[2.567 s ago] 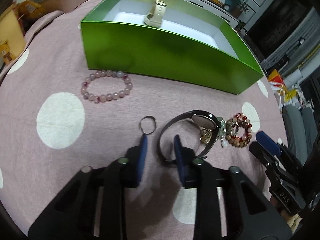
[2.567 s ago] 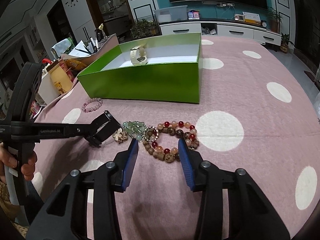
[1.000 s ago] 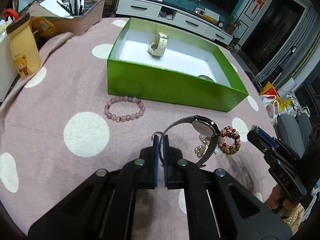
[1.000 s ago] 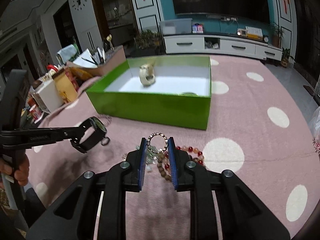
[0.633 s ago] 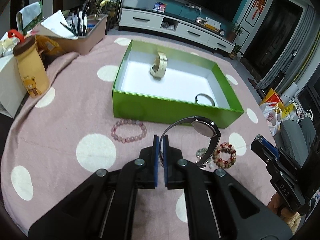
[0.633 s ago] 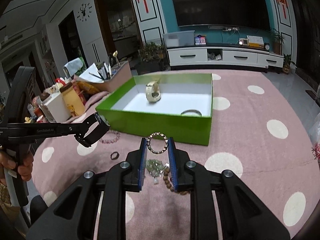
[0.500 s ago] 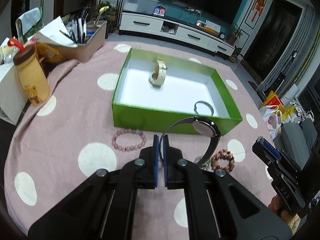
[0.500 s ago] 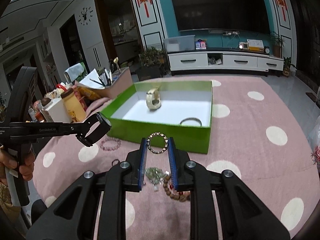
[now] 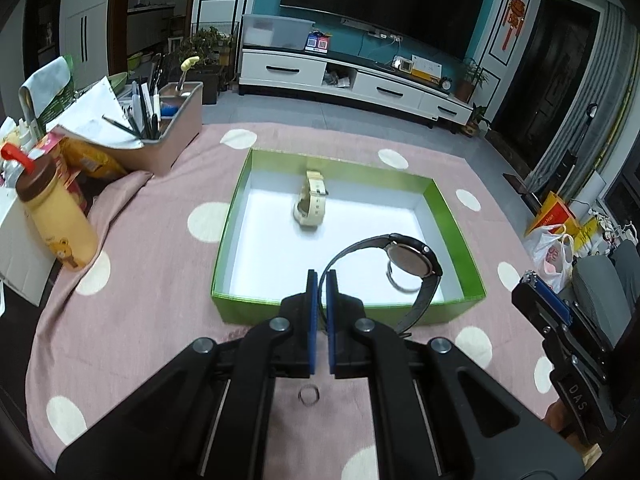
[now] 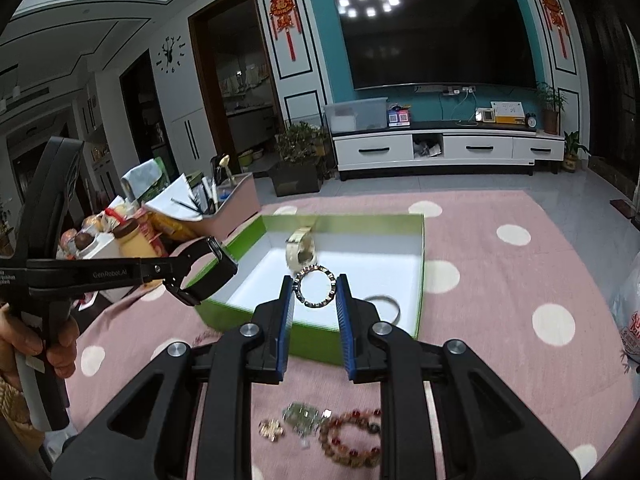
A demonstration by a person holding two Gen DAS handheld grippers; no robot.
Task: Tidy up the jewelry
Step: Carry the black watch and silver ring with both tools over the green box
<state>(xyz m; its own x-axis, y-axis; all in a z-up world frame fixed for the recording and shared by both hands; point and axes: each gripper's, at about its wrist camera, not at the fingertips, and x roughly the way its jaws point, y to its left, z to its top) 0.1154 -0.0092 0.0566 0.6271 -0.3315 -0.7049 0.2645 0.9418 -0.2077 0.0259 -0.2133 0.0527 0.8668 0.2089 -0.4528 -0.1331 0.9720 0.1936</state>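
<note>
My left gripper (image 9: pixel 320 284) is shut on the strap of a black watch (image 9: pixel 408 258) and holds it in the air above the near part of the green box (image 9: pixel 348 312). My right gripper (image 10: pixel 315 286) is shut on a sparkly ring bracelet (image 10: pixel 316 285), held above the box's near wall (image 10: pixel 312 340). Inside the box lie a cream watch (image 9: pixel 312 204) and a silver bangle (image 10: pixel 386 306). A small dark ring (image 9: pixel 309 394) lies on the cloth under the left gripper. A red-brown bead bracelet (image 10: pixel 352 436), a green charm (image 10: pixel 302 416) and a gold charm (image 10: pixel 272 428) lie below the right gripper.
The table has a pink cloth with white dots (image 9: pixel 160 240). A yellow bear bottle (image 9: pixel 56 216), a white carton (image 9: pixel 12 256) and a pink pen holder (image 9: pixel 168 136) stand at the left. The left gripper also shows in the right wrist view (image 10: pixel 200 272).
Both grippers closed on their items, lifted them off the cloth and carried them up and forward over the green box. The pink bead bracelet has dropped out of view.
</note>
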